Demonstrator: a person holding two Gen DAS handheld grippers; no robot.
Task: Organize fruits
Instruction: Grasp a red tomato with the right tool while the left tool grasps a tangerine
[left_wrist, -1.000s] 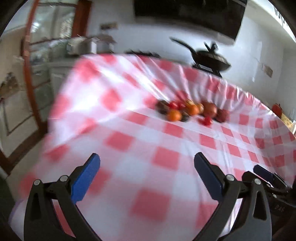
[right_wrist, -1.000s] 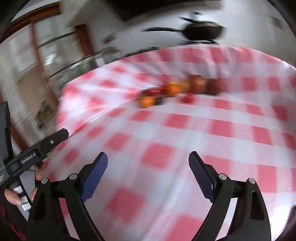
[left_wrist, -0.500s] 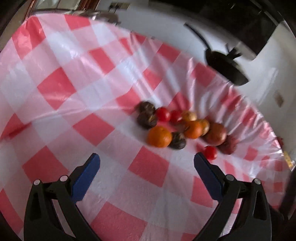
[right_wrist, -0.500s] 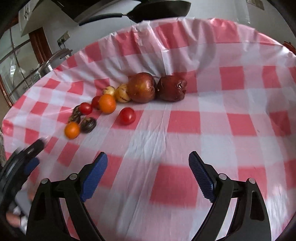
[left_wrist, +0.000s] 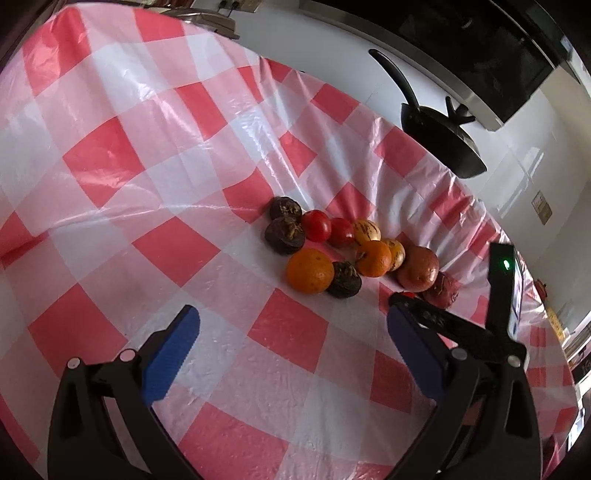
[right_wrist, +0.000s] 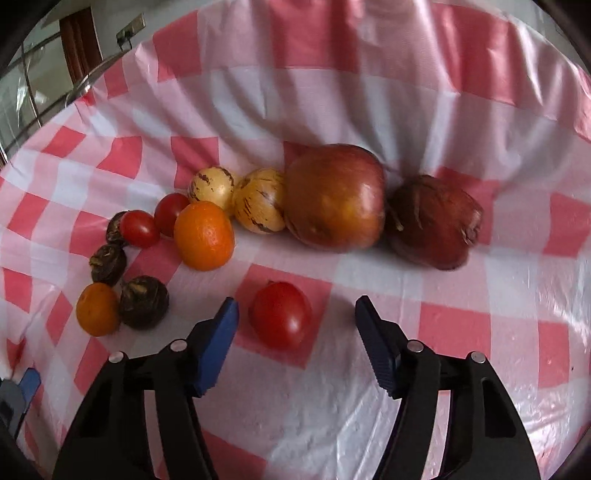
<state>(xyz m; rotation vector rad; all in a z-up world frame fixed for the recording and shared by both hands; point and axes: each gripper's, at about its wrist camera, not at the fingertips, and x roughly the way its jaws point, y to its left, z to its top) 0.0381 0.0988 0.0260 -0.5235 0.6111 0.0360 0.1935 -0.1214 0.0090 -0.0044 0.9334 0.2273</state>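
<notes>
Sitting out front of the fruit row (right_wrist: 334, 197) on the checked worktop (right_wrist: 461, 387): lone tomato (right_wrist: 281, 314). Closing around it, not touching yet: right gripper (right_wrist: 297, 325) jaws. Worth centering, squeezing gently. Hanging wide open, empty: left gripper (left_wrist: 291, 332).

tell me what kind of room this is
Most likely a home kitchen. A black wok sits against the white wall under a dark range hood, and the table wears a red-and-white checked plastic tablecloth with fruit on it.
</notes>
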